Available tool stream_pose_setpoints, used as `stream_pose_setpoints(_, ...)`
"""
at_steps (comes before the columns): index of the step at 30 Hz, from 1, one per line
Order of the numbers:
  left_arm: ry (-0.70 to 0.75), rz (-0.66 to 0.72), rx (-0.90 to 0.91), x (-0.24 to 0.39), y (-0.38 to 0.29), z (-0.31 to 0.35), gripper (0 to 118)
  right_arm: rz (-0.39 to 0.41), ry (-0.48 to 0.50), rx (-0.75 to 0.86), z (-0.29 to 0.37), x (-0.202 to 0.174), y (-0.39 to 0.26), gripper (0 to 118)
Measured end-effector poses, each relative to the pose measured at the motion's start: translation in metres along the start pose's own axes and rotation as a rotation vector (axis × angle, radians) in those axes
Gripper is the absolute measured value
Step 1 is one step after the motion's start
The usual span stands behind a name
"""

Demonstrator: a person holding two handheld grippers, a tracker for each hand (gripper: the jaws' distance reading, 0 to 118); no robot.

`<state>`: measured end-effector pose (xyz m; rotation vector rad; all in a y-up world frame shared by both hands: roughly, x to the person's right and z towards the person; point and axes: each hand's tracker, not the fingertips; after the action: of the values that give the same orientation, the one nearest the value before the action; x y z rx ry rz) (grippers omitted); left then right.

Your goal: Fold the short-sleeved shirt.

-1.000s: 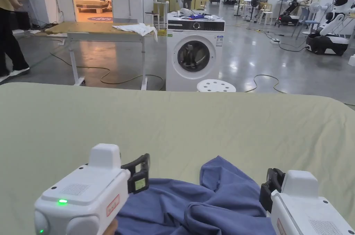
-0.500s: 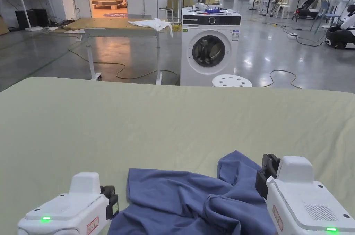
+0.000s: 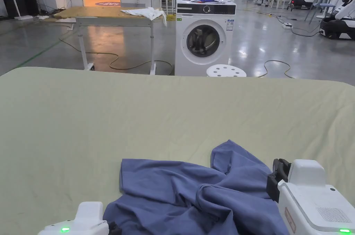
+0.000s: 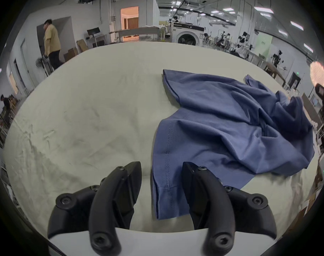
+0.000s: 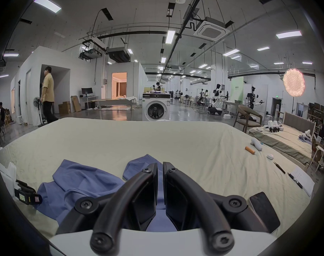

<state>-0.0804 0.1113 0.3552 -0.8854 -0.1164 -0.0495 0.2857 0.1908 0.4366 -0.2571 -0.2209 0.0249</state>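
A blue short-sleeved shirt lies crumpled on the pale green sheet, near its front edge. My left gripper is open and low over the sheet, and a hemmed edge of the shirt lies between its jaws without being pressed. In the head view the left gripper sits at the bottom left corner of the shirt. My right gripper has its jaws nearly together, over the shirt's right side. In the head view the right gripper is at the shirt's right edge.
A dark phone, a sheet of paper with a pen, an orange cylinder and a white device lie at the sheet's right end. Beyond the far edge stand a washing machine and a white stool. A person walks far left.
My left gripper has drawn back from over the shirt's left part to the near left edge. The right gripper has hardly moved. The head camera has tilted.
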Motion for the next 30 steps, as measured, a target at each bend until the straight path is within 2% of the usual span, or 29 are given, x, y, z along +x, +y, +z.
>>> stream_pose_setpoints(2,0.014,-0.042,0.003,0.011,-0.003,0.000,38,-0.003,-0.008,-0.006,0.002,0.005,-0.003,5)
stream_pose_setpoints(5,-0.045,-0.060,0.000,0.022,-0.005,0.000,4,-0.003,-0.022,-0.020,0.005,0.012,-0.008,5)
stream_pose_setpoints(10,-0.088,-0.087,0.000,0.022,-0.004,0.006,1,-0.025,-0.048,-0.084,0.010,0.036,-0.015,5)
stream_pose_setpoints(12,-0.151,-0.044,0.008,0.014,0.000,0.013,1,-0.032,-0.052,-0.147,0.010,0.052,-0.018,5)
stream_pose_setpoints(15,-0.143,-0.051,0.069,0.003,0.004,0.030,1,-0.054,-0.045,-0.269,0.006,0.076,-0.024,11)
stream_pose_setpoints(17,-0.146,-0.040,0.095,-0.005,0.007,0.040,1,-0.062,-0.025,-0.351,0.004,0.088,-0.029,25)
stream_pose_setpoints(19,-0.160,-0.019,0.110,-0.014,0.010,0.048,0,-0.064,-0.021,-0.408,0.002,0.097,-0.038,48)
stream_pose_setpoints(21,-0.174,0.005,0.123,-0.023,0.011,0.055,0,-0.046,-0.014,-0.490,0.000,0.102,-0.050,77)
stream_pose_setpoints(22,-0.172,0.005,0.128,-0.025,0.011,0.057,0,-0.047,-0.014,-0.513,-0.002,0.103,-0.056,82)
stream_pose_setpoints(28,-0.163,0.012,0.140,-0.033,0.008,0.060,0,-0.062,0.040,-0.637,-0.017,0.097,-0.092,80)
stream_pose_setpoints(29,-0.162,0.013,0.140,-0.034,0.008,0.061,0,-0.064,0.039,-0.635,-0.018,0.094,-0.094,76)
stream_pose_setpoints(30,-0.162,0.015,0.141,-0.035,0.007,0.060,0,-0.066,0.041,-0.627,-0.016,0.092,-0.094,63)
